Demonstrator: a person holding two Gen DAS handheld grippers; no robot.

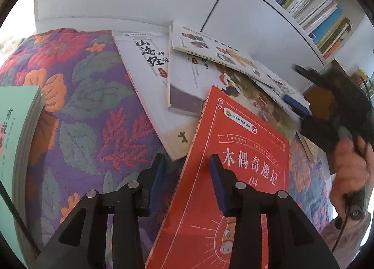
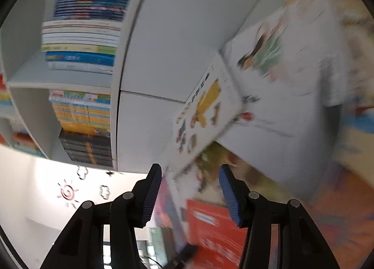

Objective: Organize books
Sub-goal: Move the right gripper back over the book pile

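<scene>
1. Right now the left gripper [image 1: 187,163] straddles the spine edge of the red book [image 1: 233,163], jaws apart, one pad each side, neither pressing; nothing clamped.
2. Red book lies tilted on the floral cover [image 1: 81,105], its upper corner overlapping the loose pile: a white book [image 1: 145,63], a purple-edged book [image 1: 184,86] on that, and a picture book [image 1: 210,46] across the top.
3. Doing it well, I'd say: slide deeper over the edge before closing, grip near the spine so the thin cover doesn't flop, then lift clear without dragging the white book along.
4. Right gripper [image 2: 190,182] has its jaws apart and empty, pointed at the picture book [image 2: 205,110]; its view is blurred, so contact can't be told. From the left view the right gripper [image 1: 303,96] sits over the pile's far side, a hand [image 1: 350,170] behind it.
5. Risk, likely: both grippers working one pile could shift the books.
6. Containers: the shelf [image 2: 63,79] holds packed rows of books [image 2: 81,35]; a lower bay [image 2: 81,124] is full too. Free slot not visible.
7. Green book [image 1: 16,140] lies apart at the left edge.
</scene>
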